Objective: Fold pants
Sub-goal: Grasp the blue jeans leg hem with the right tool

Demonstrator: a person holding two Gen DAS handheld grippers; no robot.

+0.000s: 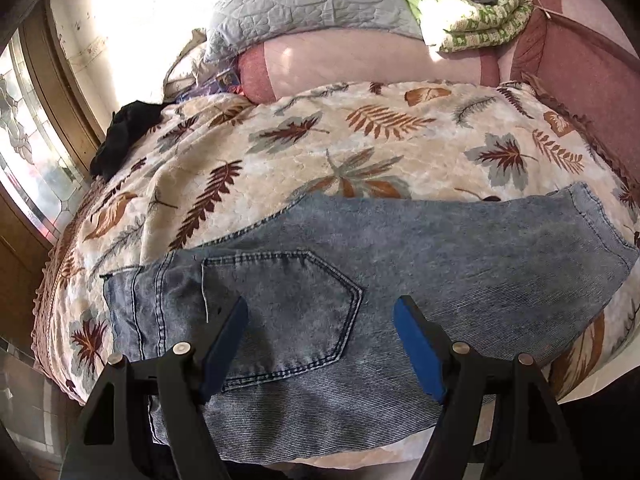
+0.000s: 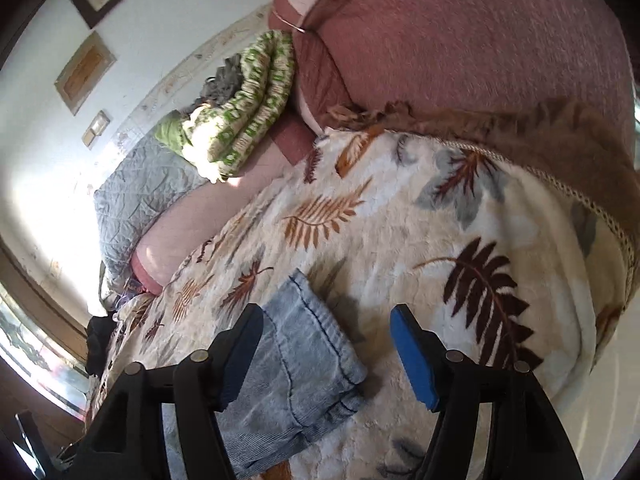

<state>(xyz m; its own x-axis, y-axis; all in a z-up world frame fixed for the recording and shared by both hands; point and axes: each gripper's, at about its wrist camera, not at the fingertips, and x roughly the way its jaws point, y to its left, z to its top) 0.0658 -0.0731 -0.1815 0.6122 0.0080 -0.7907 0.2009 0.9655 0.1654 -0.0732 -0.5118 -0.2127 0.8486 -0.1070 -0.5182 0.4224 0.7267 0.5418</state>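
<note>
Light blue jeans (image 1: 400, 280) lie flat across the near side of a bed, back pocket (image 1: 288, 304) facing up, the legs running off to the right. My left gripper (image 1: 320, 320) hovers open over the pocket with nothing between its blue pads. In the right wrist view the hem end of the jeans (image 2: 308, 360) lies on the leaf-print blanket (image 2: 400, 220). My right gripper (image 2: 326, 328) stands open above it, holding nothing; its left finger (image 2: 240, 356) overlaps the denim.
The leaf-print blanket (image 1: 320, 148) covers the bed. At the far side are a grey quilted pillow (image 1: 304, 0), a green patterned folded blanket (image 1: 476, 16) and a pink headboard (image 1: 580, 60). A black garment (image 1: 124, 136) lies at the left edge by a window (image 1: 28, 140).
</note>
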